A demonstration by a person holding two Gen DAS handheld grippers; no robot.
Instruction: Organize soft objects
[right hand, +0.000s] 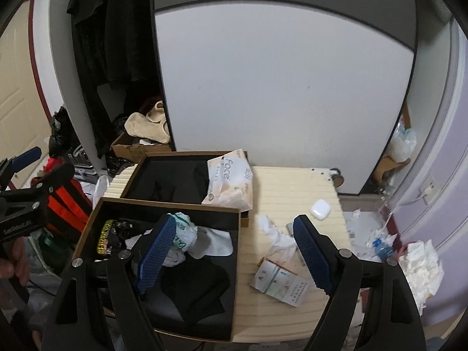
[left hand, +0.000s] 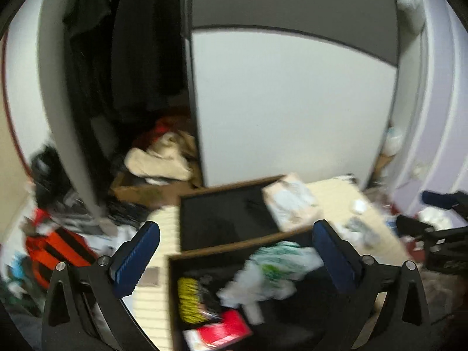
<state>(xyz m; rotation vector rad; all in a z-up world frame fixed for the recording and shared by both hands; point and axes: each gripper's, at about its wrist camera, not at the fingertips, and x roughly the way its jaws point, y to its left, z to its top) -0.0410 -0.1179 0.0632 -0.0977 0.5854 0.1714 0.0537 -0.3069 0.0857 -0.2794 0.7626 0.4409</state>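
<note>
Two dark-lined cardboard boxes sit on a cream ribbed table [right hand: 280,193]. The near box [right hand: 234,263] holds black cloth [right hand: 199,286], a white cloth [right hand: 216,242], a crumpled green-and-white bag [right hand: 184,228] and a yellow-black packet [right hand: 105,239]. In the far box [right hand: 140,166] lie black cloth and a pack of face tissues [right hand: 231,181]. My right gripper [right hand: 234,251] hangs open over the near box's right edge, holding nothing. My left gripper [left hand: 235,259] stands wide open above the same bag [left hand: 275,272], its view blurred, nothing pressed between its pads.
A crumpled tissue [right hand: 278,237], a white earbud case [right hand: 319,209] and a small printed pack [right hand: 278,280] lie on the table. Behind stands an open wardrobe with dark clothes [right hand: 122,44] and a cardboard box of beige cloth [right hand: 146,125]. Litter covers the floor on both sides.
</note>
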